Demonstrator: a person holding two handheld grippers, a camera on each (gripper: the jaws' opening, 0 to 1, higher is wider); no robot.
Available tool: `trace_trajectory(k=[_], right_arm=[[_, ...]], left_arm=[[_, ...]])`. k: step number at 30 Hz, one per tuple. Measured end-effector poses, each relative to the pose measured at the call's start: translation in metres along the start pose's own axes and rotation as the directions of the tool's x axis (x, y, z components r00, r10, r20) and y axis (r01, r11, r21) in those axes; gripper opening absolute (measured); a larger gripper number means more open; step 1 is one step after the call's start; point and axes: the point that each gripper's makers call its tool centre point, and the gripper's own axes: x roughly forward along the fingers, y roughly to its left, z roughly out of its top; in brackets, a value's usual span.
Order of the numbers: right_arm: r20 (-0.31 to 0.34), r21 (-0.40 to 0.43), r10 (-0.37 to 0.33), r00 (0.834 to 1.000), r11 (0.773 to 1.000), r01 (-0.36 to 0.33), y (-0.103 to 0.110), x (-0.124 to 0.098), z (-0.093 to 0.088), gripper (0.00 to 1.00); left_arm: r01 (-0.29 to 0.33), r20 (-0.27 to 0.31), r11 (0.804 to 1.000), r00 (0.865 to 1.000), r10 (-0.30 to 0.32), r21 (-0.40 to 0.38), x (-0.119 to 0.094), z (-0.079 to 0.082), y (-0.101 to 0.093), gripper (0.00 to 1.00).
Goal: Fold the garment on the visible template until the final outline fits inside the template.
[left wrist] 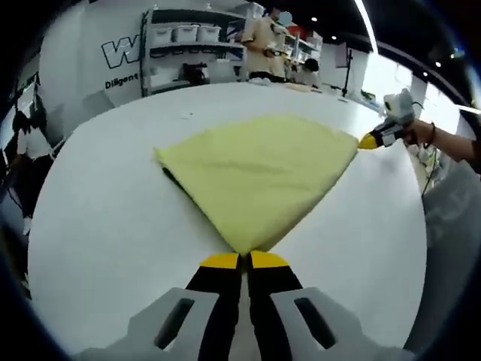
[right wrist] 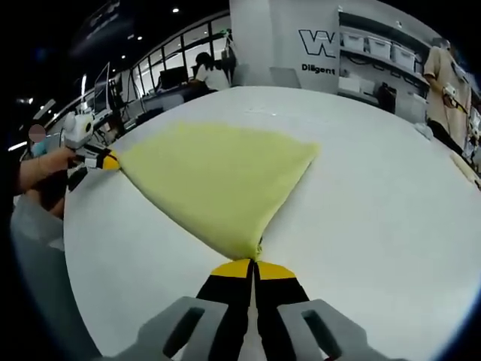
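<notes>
White table w/ shelving behind; yellow garment lies spread flat mid-table. Your left gripper is clamped on its near corner, right gripper pinching another corner, jaws closed.

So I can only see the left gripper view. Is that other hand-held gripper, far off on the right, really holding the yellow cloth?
Observer: Yes. In the right gripper view, the right hand-held gripper has its yellow-tipped jaws shut on a corner of the pale yellow fabric garment.
Operator: And what does mine look like from over there?
Observer: Your left hand-held gripper pinches another corner of the garment, near the edge of the round white table, and a person's hand holds it.
Operator: What's behind it?
Observer: Tall windows, and a seated person at a desk.
</notes>
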Motion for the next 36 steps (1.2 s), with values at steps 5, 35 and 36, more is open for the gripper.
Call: trace_trajectory(k=[5,35,36], right_arm=[[0.001,-0.007,0.001,1.000,1.000,-0.001,-0.001,0.000,0.002,0.00],[-0.010,0.070,0.000,1.000,0.998,0.001,-0.001,-0.003,-0.008,0.00],[-0.011,0.073,0.002,1.000,0.997,-0.002,0.000,-0.003,-0.008,0.00]], left_arm=[[0.012,-0.014,0.994,1.000,-0.010,0.112,-0.005,0.005,0.007,0.00],[0.147,-0.230,0.897,0.972,-0.052,0.417,-0.008,-0.016,-0.014,0.00],[0.144,-0.230,0.899,0.972,-0.050,0.414,-0.009,-0.016,-0.014,0.00]])
